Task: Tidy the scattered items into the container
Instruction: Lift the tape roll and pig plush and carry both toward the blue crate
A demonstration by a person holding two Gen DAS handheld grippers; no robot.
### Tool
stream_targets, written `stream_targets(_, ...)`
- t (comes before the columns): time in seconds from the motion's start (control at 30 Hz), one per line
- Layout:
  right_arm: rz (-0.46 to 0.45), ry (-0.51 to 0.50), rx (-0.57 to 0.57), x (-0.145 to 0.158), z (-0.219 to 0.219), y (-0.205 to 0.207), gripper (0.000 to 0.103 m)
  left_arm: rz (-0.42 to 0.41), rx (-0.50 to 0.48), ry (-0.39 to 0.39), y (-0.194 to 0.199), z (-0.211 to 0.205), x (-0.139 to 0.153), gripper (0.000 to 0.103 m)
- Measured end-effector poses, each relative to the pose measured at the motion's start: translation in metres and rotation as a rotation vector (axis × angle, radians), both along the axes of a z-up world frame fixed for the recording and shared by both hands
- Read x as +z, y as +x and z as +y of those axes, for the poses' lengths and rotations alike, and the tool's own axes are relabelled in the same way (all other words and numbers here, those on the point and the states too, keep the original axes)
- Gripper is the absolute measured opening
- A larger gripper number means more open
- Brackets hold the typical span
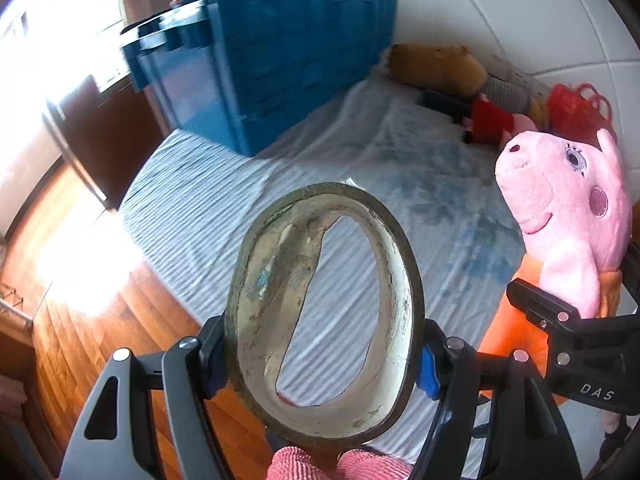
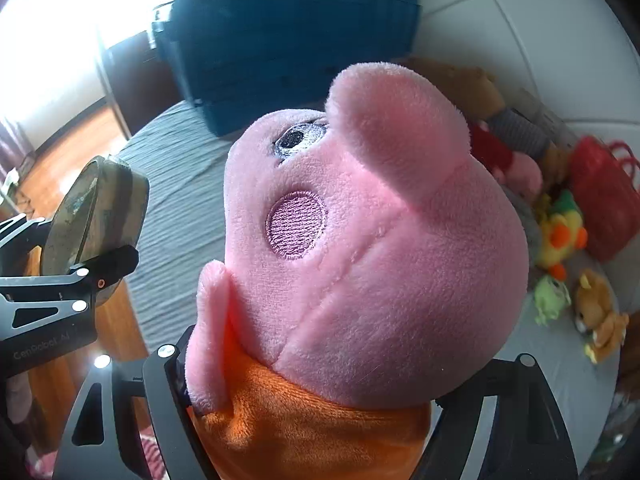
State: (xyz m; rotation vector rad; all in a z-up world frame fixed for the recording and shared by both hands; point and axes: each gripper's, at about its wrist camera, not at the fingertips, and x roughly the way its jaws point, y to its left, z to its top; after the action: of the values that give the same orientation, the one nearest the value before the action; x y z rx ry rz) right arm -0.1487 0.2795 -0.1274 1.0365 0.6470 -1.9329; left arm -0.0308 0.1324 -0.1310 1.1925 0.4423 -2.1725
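I can read two markings, both on gripper bodies. In my left wrist view, the right gripper point(image 1: 576, 344) carries white letters "DAS" on its black side. In my right wrist view, the left gripper point(image 2: 52, 320) bears faint grey lettering that looks like "GenRobot AI"; its first letters are too dim to be sure of.

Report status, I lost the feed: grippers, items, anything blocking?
Left gripper clamps worn ring. Right gripper clamps pink pig plush. Blue bin ahead, path unobstructed.
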Motion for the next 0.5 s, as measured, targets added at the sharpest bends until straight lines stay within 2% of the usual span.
stream_targets(0.17, 0.003, 0.006, 0.042, -0.003, -0.043, 0.028, 0.081, 0.011, 0.039, 0.006, 0.034, -0.032, 0.001, 0.070)
stream_targets(0.5, 0.027, 0.000, 0.093, 0.003, -0.113, 0.092, 0.081, 0.039, 0.053, -0.006, 0.101, -0.102, 0.011, 0.070)
